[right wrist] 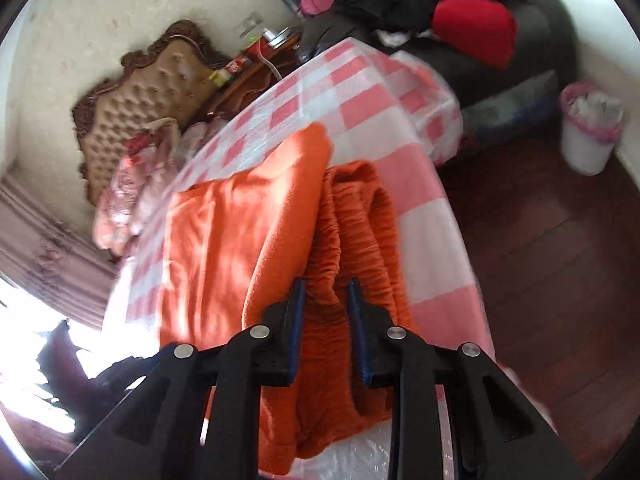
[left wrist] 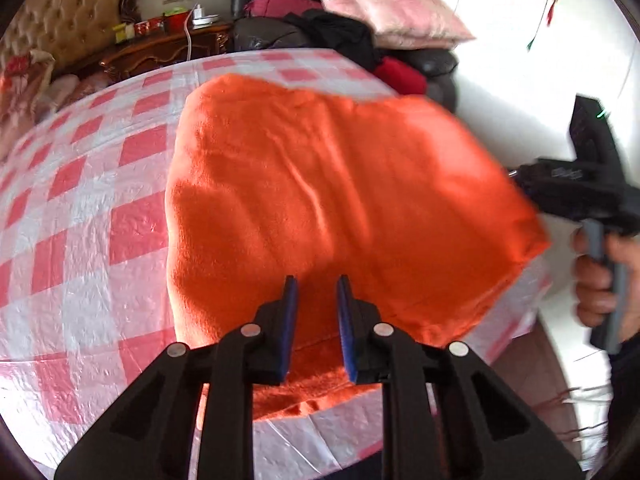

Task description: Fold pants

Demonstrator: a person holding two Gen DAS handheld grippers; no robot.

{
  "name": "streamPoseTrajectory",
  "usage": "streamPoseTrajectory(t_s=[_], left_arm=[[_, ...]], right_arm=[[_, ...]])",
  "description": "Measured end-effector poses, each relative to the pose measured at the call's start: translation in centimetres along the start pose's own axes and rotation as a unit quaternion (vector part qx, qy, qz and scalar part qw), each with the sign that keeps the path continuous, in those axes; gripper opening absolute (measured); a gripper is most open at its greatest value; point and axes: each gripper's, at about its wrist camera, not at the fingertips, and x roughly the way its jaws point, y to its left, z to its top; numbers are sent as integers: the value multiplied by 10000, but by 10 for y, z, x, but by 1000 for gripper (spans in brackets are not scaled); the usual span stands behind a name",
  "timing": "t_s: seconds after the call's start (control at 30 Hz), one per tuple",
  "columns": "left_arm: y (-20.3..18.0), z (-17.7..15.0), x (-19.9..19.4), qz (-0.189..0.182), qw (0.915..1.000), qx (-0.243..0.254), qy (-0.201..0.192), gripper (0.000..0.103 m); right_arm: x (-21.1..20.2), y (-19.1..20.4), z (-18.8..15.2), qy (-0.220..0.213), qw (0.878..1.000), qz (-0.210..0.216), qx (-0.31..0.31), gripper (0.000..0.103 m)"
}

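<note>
Two hand-held grippers hang over one pair of orange pants, which lies folded on the checked tabletop; in the left wrist view the cloth fills the centre of the frame, its long axis running from upper left to lower right, its lower edge under the left hand-held gripper, whose jaws stand a little apart with no cloth pinched between them; the right hand-held gripper sits at the right edge of that frame, beside the cloth's right corner, held by a hand. In the right wrist view the right hand-held gripper points from the bottom of the frame along the gathered waistband, jaws slightly parted and empty; the waistband lies straight ahead of it, so the right looks nearer that end for the next fold.
</note>
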Motion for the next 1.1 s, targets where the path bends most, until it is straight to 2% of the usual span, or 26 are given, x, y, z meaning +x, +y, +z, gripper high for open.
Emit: streamPoseTrajectory(t_s=[0.07,0.1,0.13,0.2,0.23,0.27,0.3,0.33,0.37,0.43,0.5,0.57,0.6,0.63,0.7,0.8,0.83,0.9,1.0,1.03,1.07,1.1], left_arm=[[-7,2,-8,-103,9997,169,-168,21],[-14,2,-9,-165,9995,210,-170,21],[-23,3,-8,-283,9992,233,-151,21],[-48,2,-9,-627,9966,512,-175,24],[-63,0,-9,-763,9937,779,-248,28],[-77,-2,-8,-885,9900,1041,-343,43],[-89,-3,-8,-984,9859,1278,-451,56],[-102,-6,-7,-1065,9809,1514,-591,58],[-112,-7,-5,-1090,9775,1676,-670,58],[-134,-10,3,-1022,9690,2086,-837,58],[-158,-16,11,-716,9564,2631,-1050,61],[-169,-18,23,-475,9515,2848,-1062,58],[-169,-15,33,-421,9554,2778,-909,29],[-168,-9,42,-445,9610,2642,-676,18],[-159,3,40,-703,9694,2269,-613,15],[-145,27,25,-1053,9795,1581,-678,14],[-144,32,25,-1124,9804,1484,-649,14],[-152,35,34,-1211,9789,1571,-491,14],[-153,29,53,-1249,9785,1620,-260,16],[-152,28,53,-1287,9782,1611,-253,19],[-152,28,54,-1316,9771,1647,-277,26],[-152,27,50,-1385,9755,1683,-301,42]], right_arm=[[-21,1,2,-319,9994,-44,116,27],[-29,8,3,-427,9991,-46,-24,27],[-35,22,1,-445,9983,-169,-329,27],[-28,45,-4,-165,9946,-349,-958,31],[-23,56,-7,-65,9908,-426,-1280,36],[-18,60,-6,-6,9887,-474,-1421,44],[-13,62,-3,95,9879,-436,-1482,45],[-5,60,4,279,9888,-171,-1459,45],[0,56,11,366,9897,-41,-1386,45],[8,47,28,423,9906,-106,-1293,45],[9,35,39,413,9939,238,-994,45],[7,13,45,303,9972,554,-404,46],[9,7,46,297,9976,597,-196,46],[9,-3,42,316,9972,666,89,46],[7,-15,32,360,9941,944,407,46],[5,-37,15,424,9824,1490,1045,46],[7,-45,8,461,9743,1754,1339,46],[16,-55,-2,577,9617,2063,1712,47],[16,-60,-5,540,9552,2222,1877,47],[15,-60,-5,536,9554,2224,1868,47],[14,-58,-1,533,9571,2182,1831,47],[8,-56,2,463,9631,2008,1730,47]])
